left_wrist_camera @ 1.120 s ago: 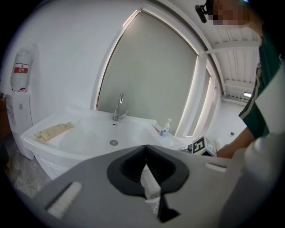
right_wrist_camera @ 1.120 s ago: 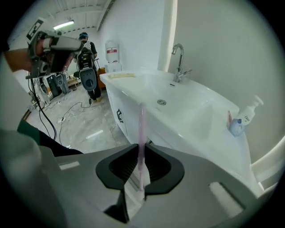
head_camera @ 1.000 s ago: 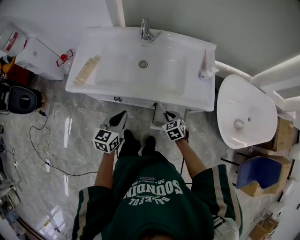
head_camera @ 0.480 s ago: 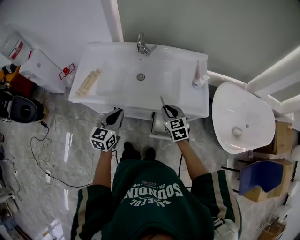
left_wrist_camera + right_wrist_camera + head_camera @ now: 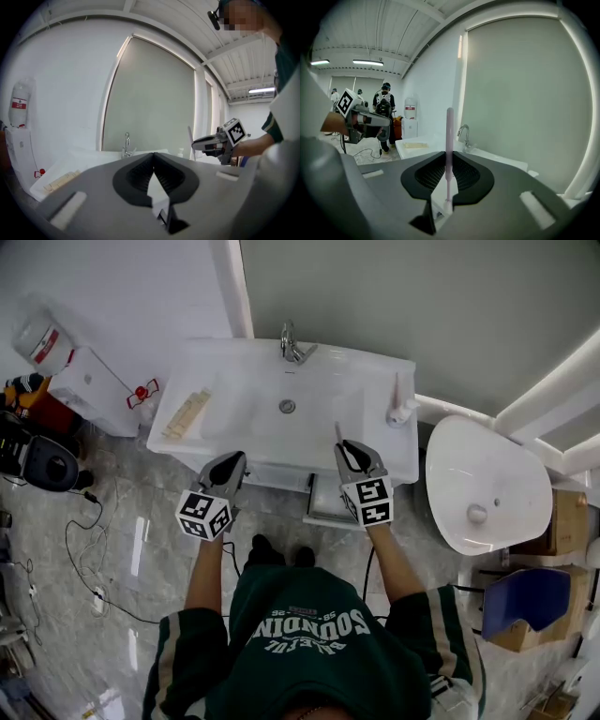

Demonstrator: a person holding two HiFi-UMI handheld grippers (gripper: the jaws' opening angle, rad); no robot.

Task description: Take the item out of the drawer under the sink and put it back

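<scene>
Over the sink's (image 5: 246,448) front edge, slim pink stick (image 5: 449,127) sits clamped in right gripper (image 5: 449,155), long axis straight out past the tips; open drawer (image 5: 330,509) lies just below, nearest this gripper; left gripper (image 5: 153,157) jaws together, empty.
</scene>
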